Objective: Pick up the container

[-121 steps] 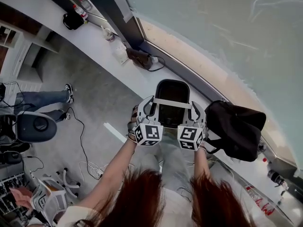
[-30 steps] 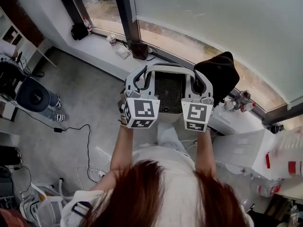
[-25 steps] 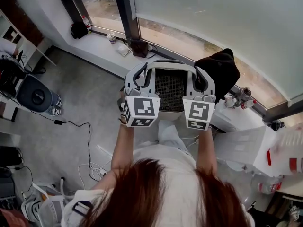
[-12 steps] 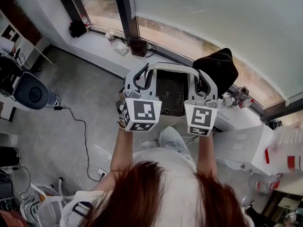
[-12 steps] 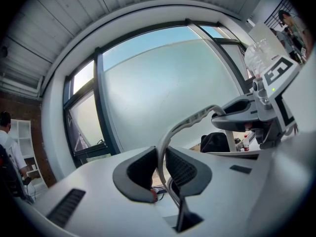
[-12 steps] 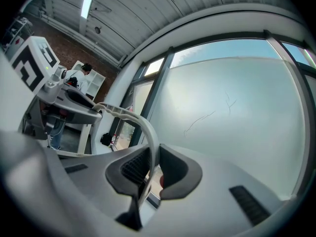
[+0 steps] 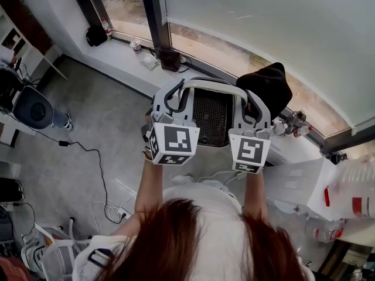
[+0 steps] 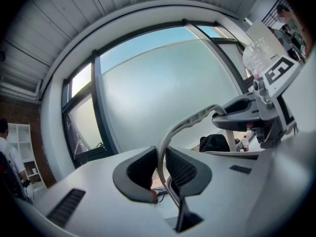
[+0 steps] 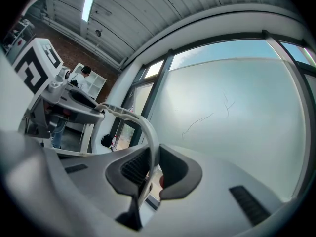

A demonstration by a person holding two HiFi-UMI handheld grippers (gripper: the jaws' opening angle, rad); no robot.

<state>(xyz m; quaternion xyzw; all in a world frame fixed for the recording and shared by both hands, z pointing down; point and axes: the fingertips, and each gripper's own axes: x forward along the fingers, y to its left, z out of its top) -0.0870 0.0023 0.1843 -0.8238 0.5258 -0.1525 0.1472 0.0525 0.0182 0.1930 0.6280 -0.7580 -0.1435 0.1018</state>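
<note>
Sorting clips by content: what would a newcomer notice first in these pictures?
The container, a dark mesh-lined bin, hangs mid-frame in the head view, clear of the floor. The left gripper and right gripper each clamp one end of its pale arched handle. A black bag sits by the window at right.

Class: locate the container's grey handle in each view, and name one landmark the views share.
Head view: handle upper centre, arching between left tongs and right tongs.
Left gripper view: centre, rising rightward from clamped jaws.
Right gripper view: centre, curving up leftward.
Shared landmark: frosted window.
</note>
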